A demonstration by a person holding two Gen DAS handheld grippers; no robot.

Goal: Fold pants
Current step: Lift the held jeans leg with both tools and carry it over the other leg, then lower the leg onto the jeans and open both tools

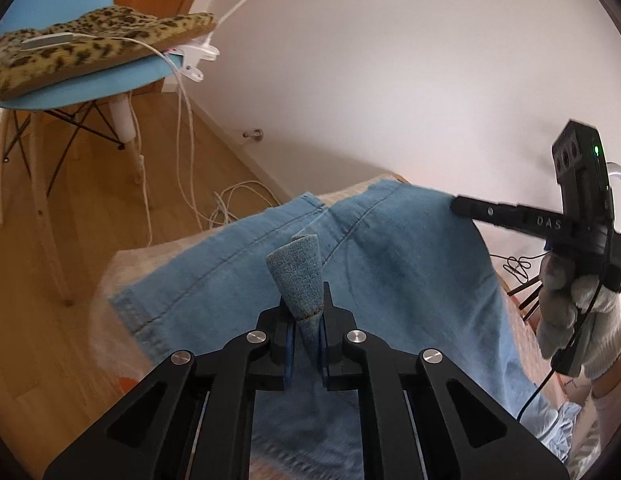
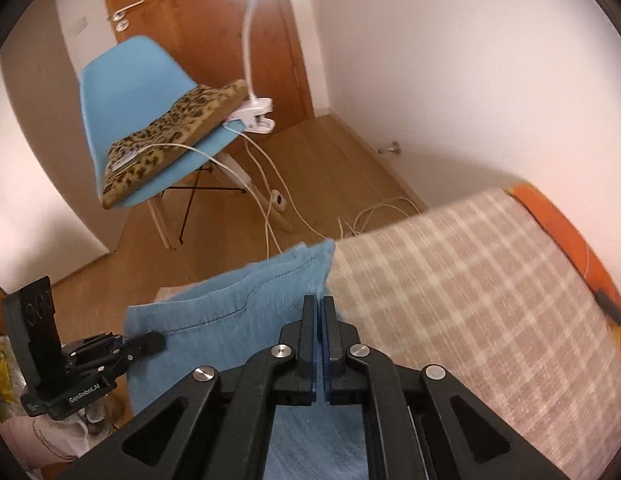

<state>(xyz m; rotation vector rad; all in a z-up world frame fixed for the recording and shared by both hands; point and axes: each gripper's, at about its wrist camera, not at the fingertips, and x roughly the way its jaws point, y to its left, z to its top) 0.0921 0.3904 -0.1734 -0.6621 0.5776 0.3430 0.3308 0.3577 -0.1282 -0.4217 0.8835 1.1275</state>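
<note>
Light blue denim pants (image 1: 390, 280) lie over a bed's beige checked cover (image 2: 470, 280), near its edge. My left gripper (image 1: 306, 304) is shut on a pinched-up fold of the denim, which sticks up between its pads. In the right wrist view my right gripper (image 2: 318, 304) is shut on the right edge of the pants (image 2: 230, 320), with blue cloth showing between the pads. A gloved hand (image 1: 570, 312) holds the right gripper (image 1: 456, 204), whose tip sits at the cloth's far right edge. To the left of the pants is the left gripper (image 2: 150, 344).
A blue chair (image 2: 122, 92) with a leopard-print cushion (image 2: 170, 136) stands on the wooden floor beyond the bed. A white clip lamp (image 2: 254, 116) is clamped to it and cables (image 2: 366, 216) trail on the floor. A white wall runs on the right.
</note>
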